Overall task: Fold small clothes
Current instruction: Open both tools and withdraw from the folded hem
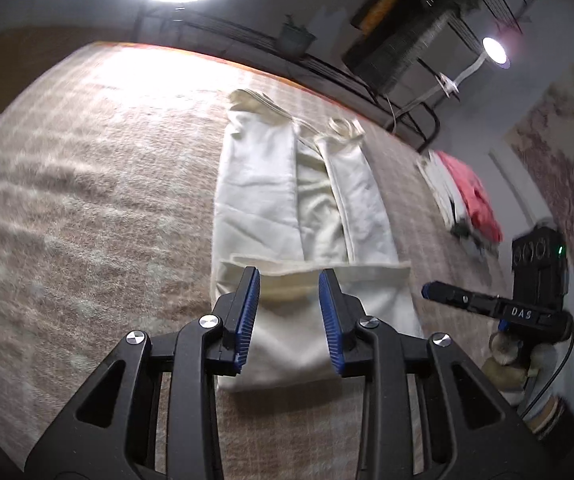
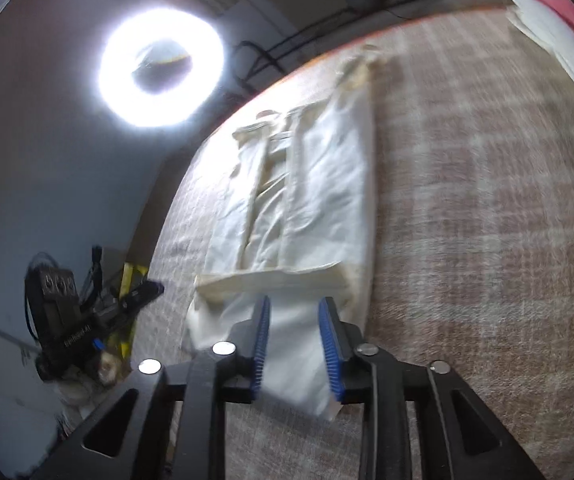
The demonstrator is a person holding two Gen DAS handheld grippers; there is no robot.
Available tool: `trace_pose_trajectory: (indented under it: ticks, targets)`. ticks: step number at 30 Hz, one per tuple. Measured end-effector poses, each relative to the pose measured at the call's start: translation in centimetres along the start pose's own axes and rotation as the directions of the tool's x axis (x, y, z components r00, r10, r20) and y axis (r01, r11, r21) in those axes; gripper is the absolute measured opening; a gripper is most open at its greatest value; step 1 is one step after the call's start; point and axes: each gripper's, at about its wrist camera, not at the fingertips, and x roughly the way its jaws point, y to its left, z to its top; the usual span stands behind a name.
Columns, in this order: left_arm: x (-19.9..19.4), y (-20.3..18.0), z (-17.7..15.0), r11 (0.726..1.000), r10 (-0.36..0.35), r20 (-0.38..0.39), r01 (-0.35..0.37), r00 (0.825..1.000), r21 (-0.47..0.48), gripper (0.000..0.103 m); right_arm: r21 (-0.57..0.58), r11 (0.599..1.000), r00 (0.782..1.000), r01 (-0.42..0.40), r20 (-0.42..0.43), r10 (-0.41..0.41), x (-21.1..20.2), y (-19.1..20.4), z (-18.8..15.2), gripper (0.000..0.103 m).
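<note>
cream garment, a small long-sleeved top by the look of it, lies flat on the checked cloth that covers the bench, both sleeves already laid lengthwise over the body so the piece forms a narrow strip. its near hem is turned over into a short flap across the width, probably the start of a fold toward the collar.

at the left, the left gripper hangs just above the near end of the garment, jaws set wide with nothing between the blue pads, the flap's edge lying past the tips. it looks placed to take the left part of that hem.

further right, the right gripper sits over the other half of the same hem, jaws likewise apart and empty; whether its tips touch the fabric cannot be told. two grippers spaced across the width would lift the edge evenly and keep the sleeves from sliding.

at the far right of the bench, well apart from the cream piece, rests a stack of folded clothes, white below and pink on top, likely finished items kept out of the working area.
</note>
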Motion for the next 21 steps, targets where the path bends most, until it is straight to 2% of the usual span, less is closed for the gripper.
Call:
trace_pose_trajectory:
  ticks: [2, 5, 10, 11, 15, 21]
  targets:
    - [0.4, -0.6, -0.6, 0.999, -0.003, -0.024, 0.004, 1.0, 0.04, 0.029, -0.058, 0.998, 1.0, 0.006, -0.016, -0.007, 0.5, 1.0, -0.4, 0.022]
    - [1.6, -1.2, -1.5, 0.996, 0.029, -0.059, -0.024, 0.998, 0.088, 0.029, -0.108, 0.994, 0.998, 0.03, -0.047, -0.035, 1.8, 1.8, -1.0, 0.022]
    - [3.1, -0.1, -1.8, 0.995, 0.064, -0.091, -0.057, 0.994, 0.081, 0.029, -0.139, 0.983, 0.986, 0.124, -0.094, -0.137, 3.4, 1.7, -1.9, 0.021]
    - [3.3, 0.3, -1.7, 0.995, 0.075, -0.09, -0.068, 0.993, 0.073, 0.029, -0.144, 0.98, 0.982, 0.14, -0.104, -0.155, 3.4, 1.4, -2.1, 0.018]
    - [4.7, 1.3, -0.9, 0.994, 0.099, -0.107, -0.092, 0.989, 0.064, 0.029, -0.145, 0.977, 0.979, 0.155, -0.112, -0.172, 3.0, 1.0, -2.8, 0.017]
    - [6.3, 0.3, 0.2, 0.973, 0.166, -0.091, -0.148, 0.982, 0.177, 0.029, -0.175, 0.971, 0.975, 0.162, -0.124, -0.185, 2.6, 1.1, -3.7, 0.018]
